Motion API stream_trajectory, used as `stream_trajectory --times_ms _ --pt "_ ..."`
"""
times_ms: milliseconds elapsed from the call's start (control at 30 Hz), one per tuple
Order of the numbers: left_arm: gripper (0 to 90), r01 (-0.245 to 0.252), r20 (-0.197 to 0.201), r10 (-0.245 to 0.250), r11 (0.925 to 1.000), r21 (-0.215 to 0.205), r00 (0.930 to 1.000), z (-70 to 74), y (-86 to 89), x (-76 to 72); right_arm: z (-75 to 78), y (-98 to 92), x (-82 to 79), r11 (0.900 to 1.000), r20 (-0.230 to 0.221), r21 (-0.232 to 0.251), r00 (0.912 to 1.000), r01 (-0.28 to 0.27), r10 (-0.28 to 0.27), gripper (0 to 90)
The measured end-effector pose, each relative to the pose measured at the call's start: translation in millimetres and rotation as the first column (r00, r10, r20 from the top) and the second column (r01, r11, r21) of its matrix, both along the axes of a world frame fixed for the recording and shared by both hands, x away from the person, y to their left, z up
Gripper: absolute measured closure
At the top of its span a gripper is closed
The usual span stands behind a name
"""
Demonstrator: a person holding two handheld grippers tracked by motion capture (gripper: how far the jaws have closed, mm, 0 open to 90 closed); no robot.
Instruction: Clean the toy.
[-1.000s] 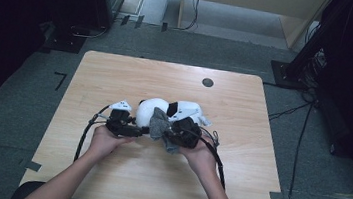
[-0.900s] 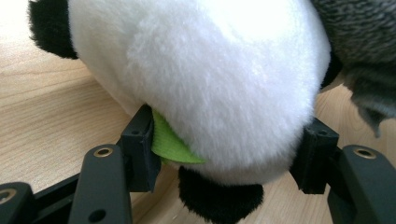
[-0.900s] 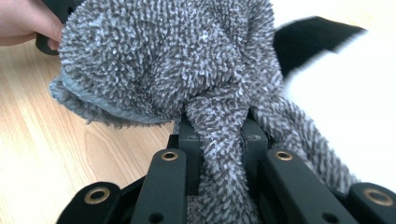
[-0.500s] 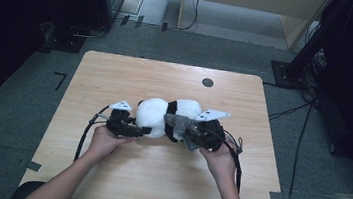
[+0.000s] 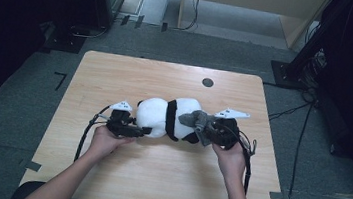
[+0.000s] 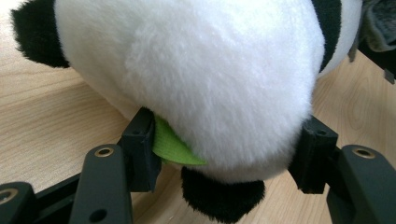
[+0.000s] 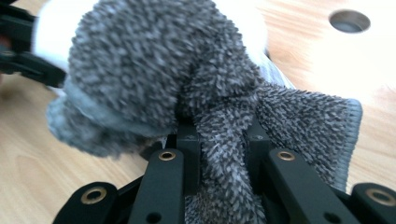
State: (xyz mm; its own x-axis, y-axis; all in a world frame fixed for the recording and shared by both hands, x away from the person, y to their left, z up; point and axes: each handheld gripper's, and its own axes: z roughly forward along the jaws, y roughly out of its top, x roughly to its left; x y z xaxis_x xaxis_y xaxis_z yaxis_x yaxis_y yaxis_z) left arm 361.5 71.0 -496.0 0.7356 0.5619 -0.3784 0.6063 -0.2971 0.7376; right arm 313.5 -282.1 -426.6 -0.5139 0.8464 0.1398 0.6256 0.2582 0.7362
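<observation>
Left gripper (image 5: 141, 131) sits at the near-left end of the toy panda (image 5: 167, 117) in the high view, jaws set either side of its white rump; right gripper (image 5: 205, 129) is over at the panda's other end with a grey cloth (image 5: 198, 119) bunched against the black band; the panda lies lengthwise across the middle of the wooden table (image 5: 117, 72), and a small round hole (image 5: 207, 82) shows in the far part of the top.

Left gripper view now: left gripper (image 6: 229, 154) has the panda (image 6: 210, 79) wedged between its jaws, both pressed into the white fur (about half open, a firm hold); a green tag (image 6: 170, 147) pokes out by one jaw, and a black paw (image 6: 222, 198) hangs just below.

Right gripper view: right gripper (image 7: 224, 140) is nearly closed, jaws pinching a fold of the grey cloth (image 7: 154, 70); the cloth swells up over the white fur (image 7: 51, 32) behind it; the hole (image 7: 349, 21) sits far off on the table (image 7: 46, 177).
</observation>
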Motion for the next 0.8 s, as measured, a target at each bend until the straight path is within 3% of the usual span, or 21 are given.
stream_trajectory --times_ms 67,267,333,467,533,667,800 --pt "38.4 0.0 0.003 0.0 1.0 0.0 1.0 -0.2 0.0 -0.2 -5.3 -4.2 2.5 1.0 -0.011 0.006 0.9997 0.02 -0.02 76.3" --pt "38.3 -0.003 0.007 0.003 1.0 -0.001 1.0 -1.2 1.2 0.4 -27.3 -12.9 17.3 0.998 -0.103 0.033 0.993 0.061 -0.058 77.1" --pt "38.2 -0.005 0.007 0.005 1.0 -0.002 1.0 -1.6 1.8 0.8 -34.5 -11.7 20.4 0.998 -0.129 0.017 0.9895 0.068 -0.065 77.3" --pt "38.2 -0.005 0.011 0.005 1.0 0.0 0.9999 -1.9 2.7 1.2 -53.1 -9.8 27.4 0.997 -0.213 -0.025 0.9738 0.076 -0.08 77.3" --pt "38.0 -0.004 0.013 0.004 1.0 0.0 0.9999 -2.0 3.1 1.4 -59.2 -10.1 29.8 0.996 -0.257 -0.036 0.9619 0.087 -0.093 77.3" --pt "37.9 -0.003 0.013 0.003 1.0 -0.004 0.9999 -2.5 3.9 1.8 -58.2 -13.9 30.6 0.993 -0.255 -0.058 0.9604 0.099 -0.111 77.1" --pt "37.9 -0.002 0.012 0.002 1.0 -0.006 0.9999 -2.7 4.2 1.8 -48.0 -26.4 28.4 0.99 -0.222 -0.03 0.9642 0.141 -0.144 77.1"
